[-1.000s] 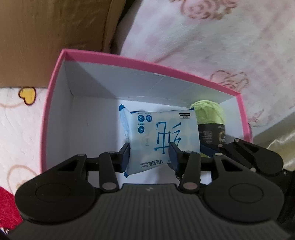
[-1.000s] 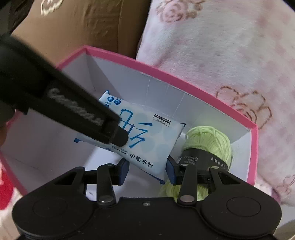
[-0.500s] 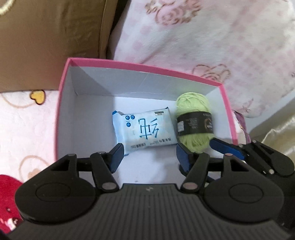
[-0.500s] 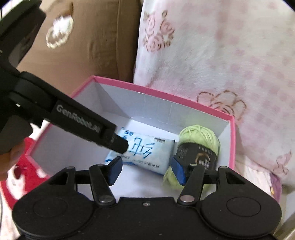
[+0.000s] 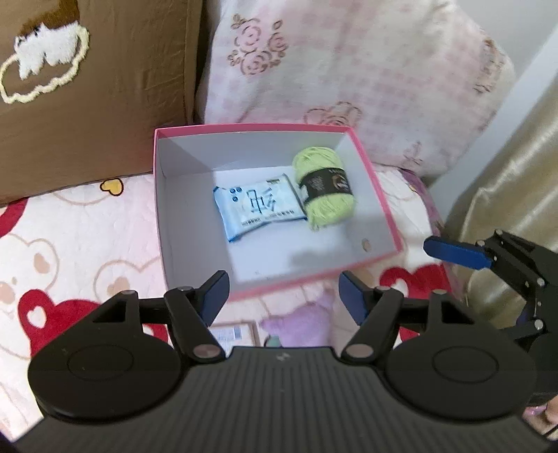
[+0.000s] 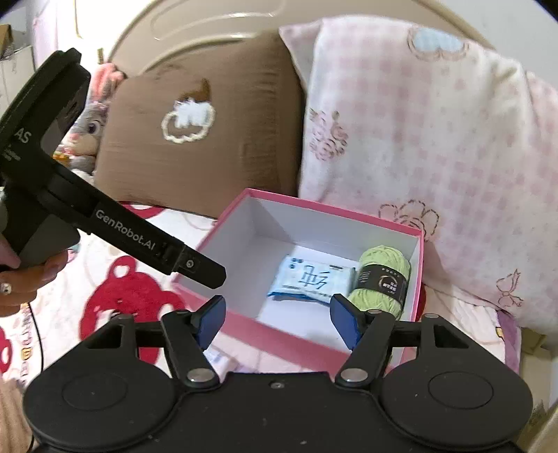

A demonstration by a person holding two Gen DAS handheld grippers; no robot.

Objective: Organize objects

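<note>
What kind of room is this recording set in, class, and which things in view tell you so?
Most likely a bedroom, on a bed. A brown pillow and a pink pillow lean against a curved headboard, and the pink box sits on a quilt printed with bears.

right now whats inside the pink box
The pink box holds a wet wipes pack and a green yarn skein, side by side. Anything beneath them is covered.
</note>
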